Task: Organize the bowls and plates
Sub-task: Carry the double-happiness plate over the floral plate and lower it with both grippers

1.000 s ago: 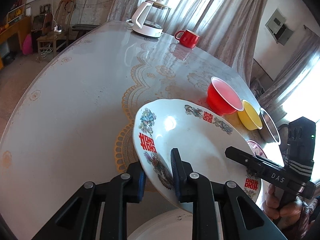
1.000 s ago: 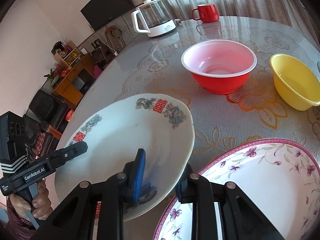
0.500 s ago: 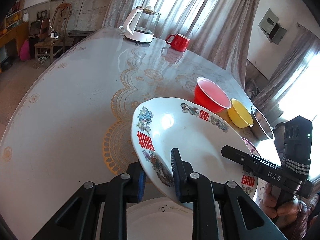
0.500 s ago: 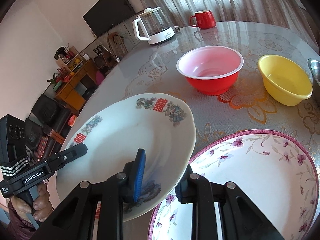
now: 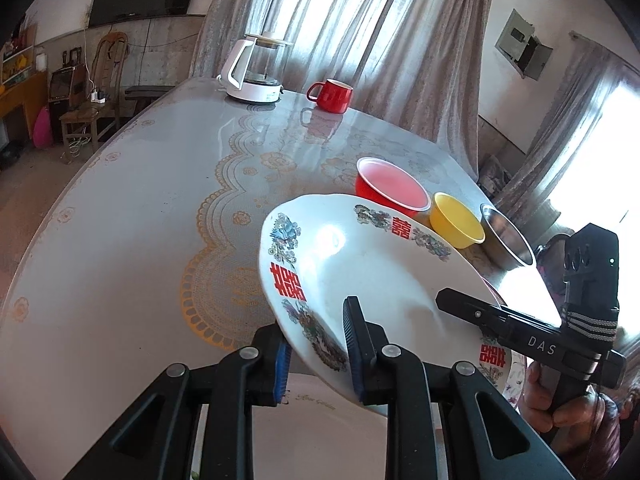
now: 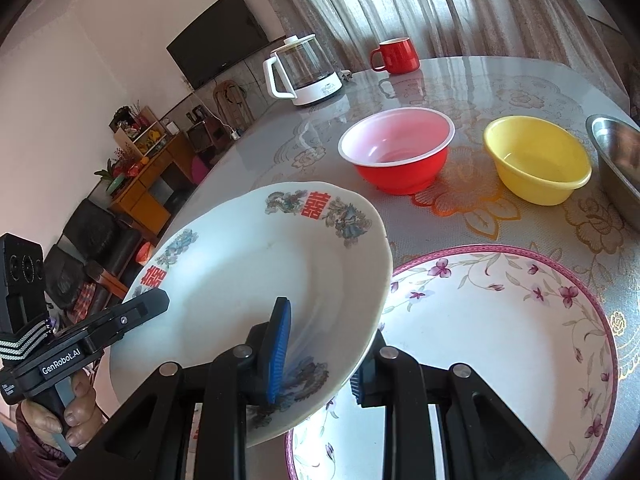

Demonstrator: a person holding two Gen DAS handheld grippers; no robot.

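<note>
A white plate with red characters and flower prints (image 5: 372, 276) hangs tilted above the table, held at two opposite rim edges. My left gripper (image 5: 316, 344) is shut on its near-left rim, one pad above and one below. My right gripper (image 6: 320, 344) is shut on the opposite rim, and also shows as a black finger (image 5: 480, 312) at the right of the left wrist view. Under the held plate (image 6: 256, 280) lies a pink-rimmed floral plate (image 6: 500, 340). A plain white plate (image 5: 320, 432) lies below my left gripper. A red bowl (image 6: 400, 156), a yellow bowl (image 6: 536, 160) and a steel bowl (image 6: 616, 160) stand in a row beyond.
A glass kettle on a white base (image 5: 256, 72) and a red mug (image 5: 330, 96) stand at the far edge of the round lace-patterned table (image 5: 140, 220). Curtains hang behind them. A hand (image 6: 80, 412) grips the left tool's handle.
Both grippers have risen and drawn back with the plate between them. More of the floral plate and of the plain white plate shows underneath. The bowls look farther off.
</note>
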